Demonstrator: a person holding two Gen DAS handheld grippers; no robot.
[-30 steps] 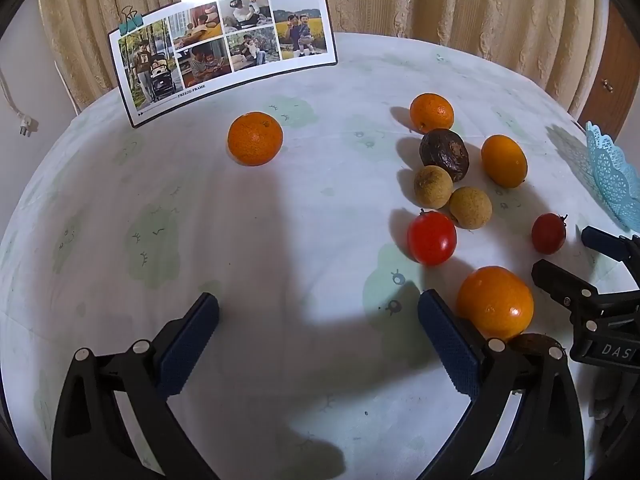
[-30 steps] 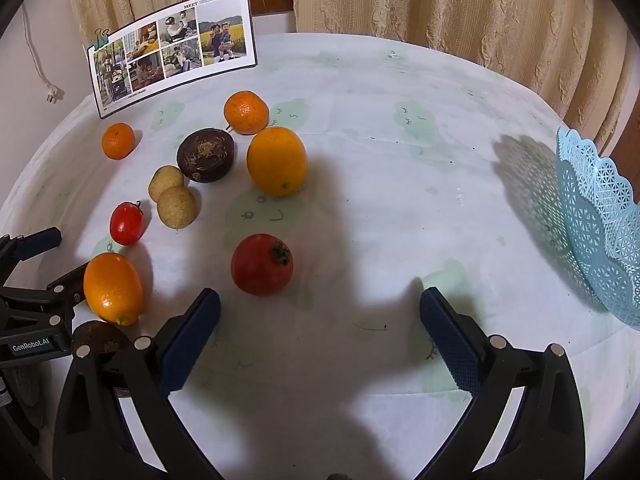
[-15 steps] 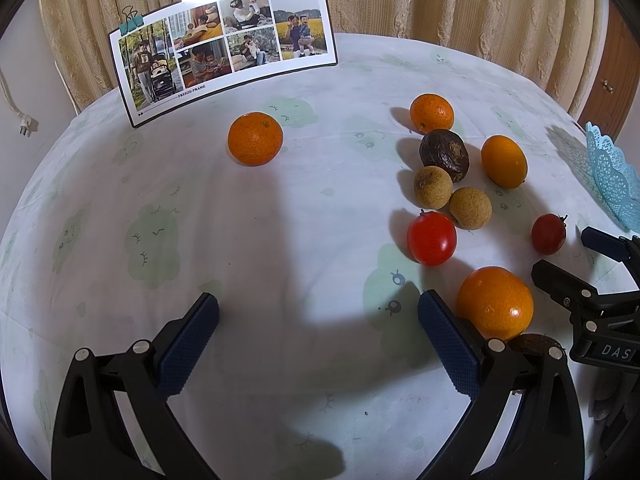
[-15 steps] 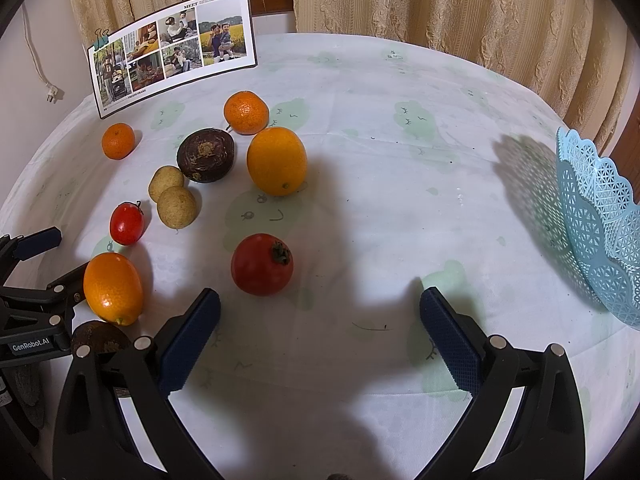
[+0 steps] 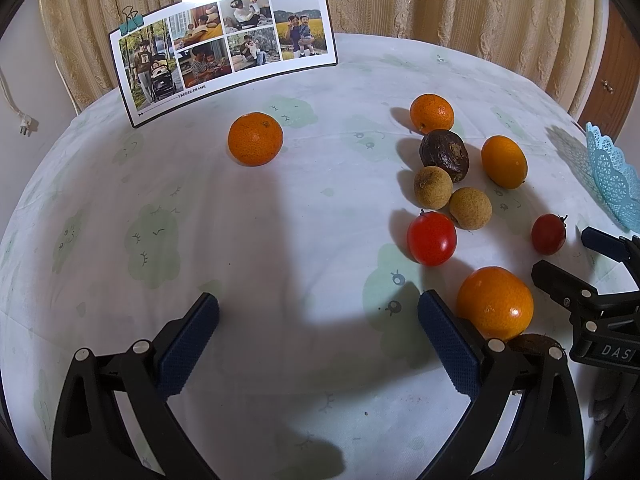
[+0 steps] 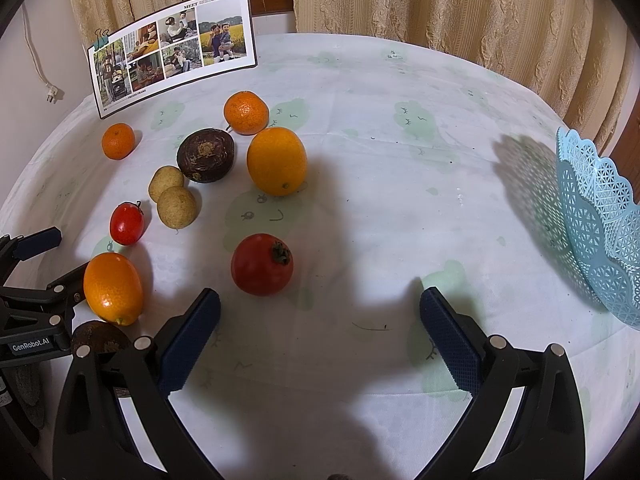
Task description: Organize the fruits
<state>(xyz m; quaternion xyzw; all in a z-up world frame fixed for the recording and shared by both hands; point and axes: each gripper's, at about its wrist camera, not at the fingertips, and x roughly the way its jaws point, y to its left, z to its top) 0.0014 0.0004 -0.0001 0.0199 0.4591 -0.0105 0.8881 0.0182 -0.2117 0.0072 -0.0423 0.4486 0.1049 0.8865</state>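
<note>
Held wide and empty, the right hand-held gripper is best eased forward-left until the near round red tomato sits centred between both pads, then closed gently for the pale blue lattice plastic basket at the right of the table.

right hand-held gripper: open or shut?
Open. In its wrist view the right hand-held gripper has both blue pads spread wide, with only bare tablecloth between them.

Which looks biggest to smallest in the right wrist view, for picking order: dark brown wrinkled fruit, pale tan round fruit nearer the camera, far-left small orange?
1. Dark brown wrinkled fruit
2. Pale tan round fruit
3. Small orange, though it lies farther off, so unsure.
</note>
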